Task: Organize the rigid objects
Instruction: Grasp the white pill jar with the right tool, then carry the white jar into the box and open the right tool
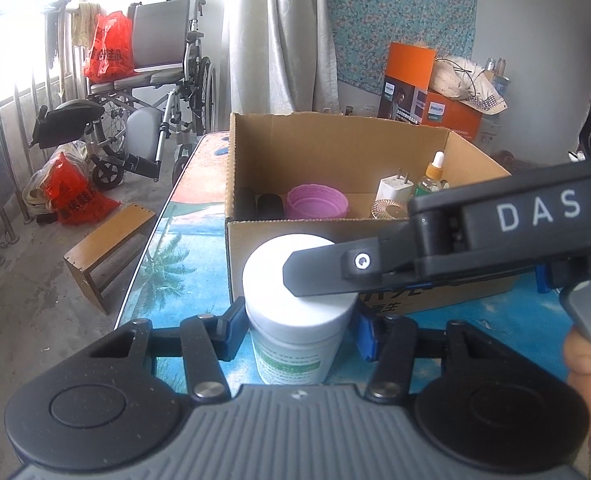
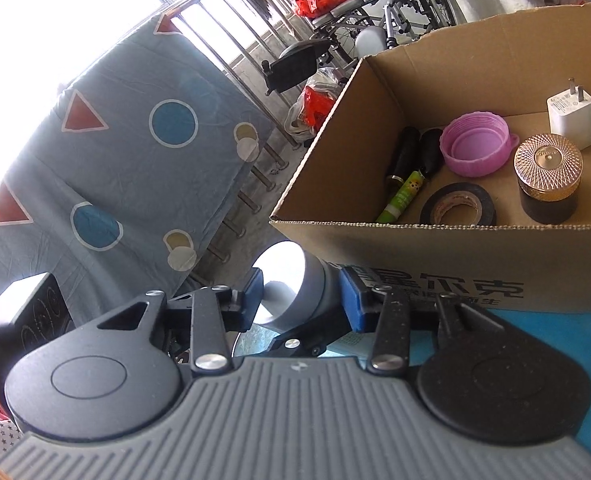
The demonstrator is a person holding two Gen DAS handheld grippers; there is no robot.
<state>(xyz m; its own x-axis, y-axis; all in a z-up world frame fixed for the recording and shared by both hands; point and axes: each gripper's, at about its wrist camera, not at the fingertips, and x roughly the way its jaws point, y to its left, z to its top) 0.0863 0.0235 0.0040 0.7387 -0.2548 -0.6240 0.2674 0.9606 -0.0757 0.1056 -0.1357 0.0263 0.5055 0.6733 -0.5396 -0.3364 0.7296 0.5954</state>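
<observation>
Near the bench's left edge, upright white jar [image 1: 299,312] clamped by both: left hand-held gripper [image 1: 300,334] on its body, right hand-held gripper [image 2: 302,304] on its lid. Cardboard box [image 1: 335,236] directly beyond, touching or nearly so.

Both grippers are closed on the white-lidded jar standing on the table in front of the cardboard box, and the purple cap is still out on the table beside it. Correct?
Not quite. The purple cap already lies inside the cardboard box, as the right wrist view shows. The rest holds: the left gripper and right gripper both clamp the white-lidded jar on the table before the box.
</observation>
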